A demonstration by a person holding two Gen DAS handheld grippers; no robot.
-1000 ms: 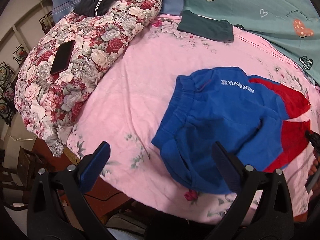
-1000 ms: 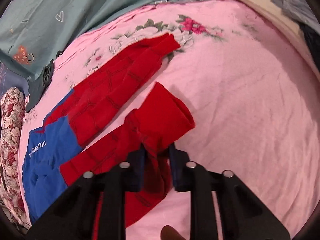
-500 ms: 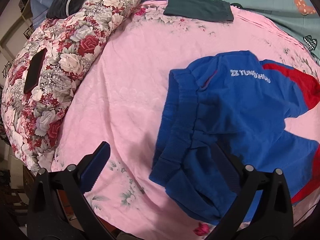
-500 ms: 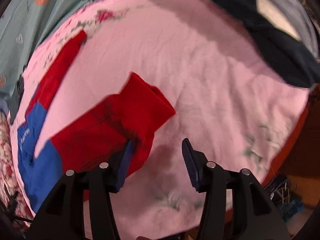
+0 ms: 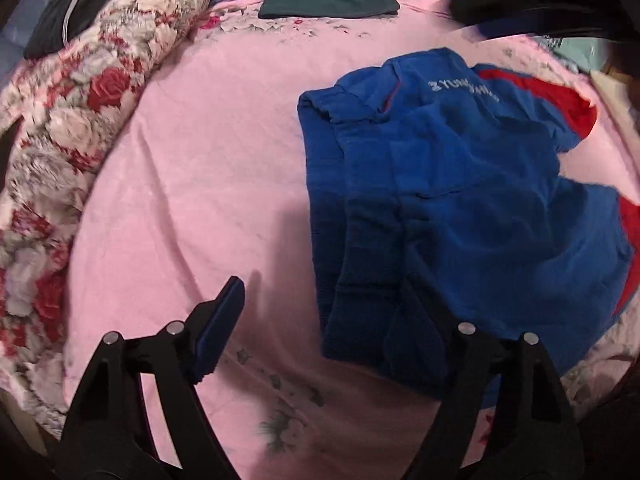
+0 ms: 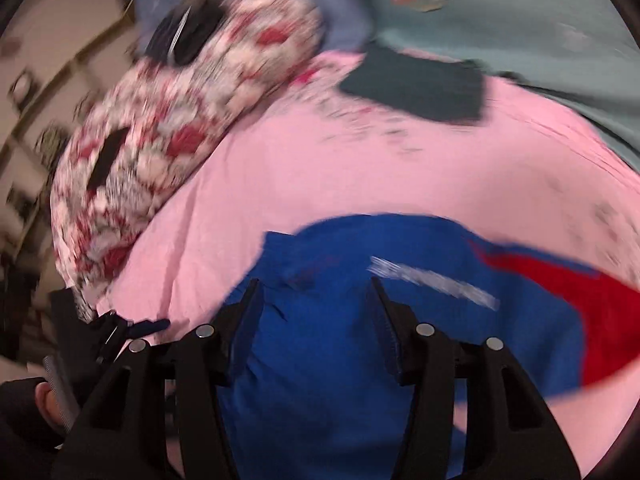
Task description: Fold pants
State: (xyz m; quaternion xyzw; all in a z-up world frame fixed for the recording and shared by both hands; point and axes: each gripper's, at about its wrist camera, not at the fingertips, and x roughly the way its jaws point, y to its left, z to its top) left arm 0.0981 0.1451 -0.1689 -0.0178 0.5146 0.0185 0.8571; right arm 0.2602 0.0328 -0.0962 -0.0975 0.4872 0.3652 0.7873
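Note:
Blue pants with red legs (image 5: 452,184) lie spread on the pink bedsheet (image 5: 208,168), waistband toward the left. My left gripper (image 5: 320,312) is open and empty, low over the sheet by the waistband's near corner, with its right finger over the blue cloth. My right gripper (image 6: 316,300) is open and empty, hovering over the blue waist part of the pants (image 6: 360,320); that view is blurred by motion. The red legs (image 6: 592,304) trail off to the right.
A floral quilt (image 5: 80,120) lies along the left with a dark garment (image 5: 60,20) on it. A folded dark green cloth (image 5: 328,0) sits at the far end of the bed. A black phone (image 6: 106,158) rests on the quilt.
My right gripper has let go of the red leg, opened, and swung from the leg end over to the blue waist. My left gripper has moved closer to the waistband.

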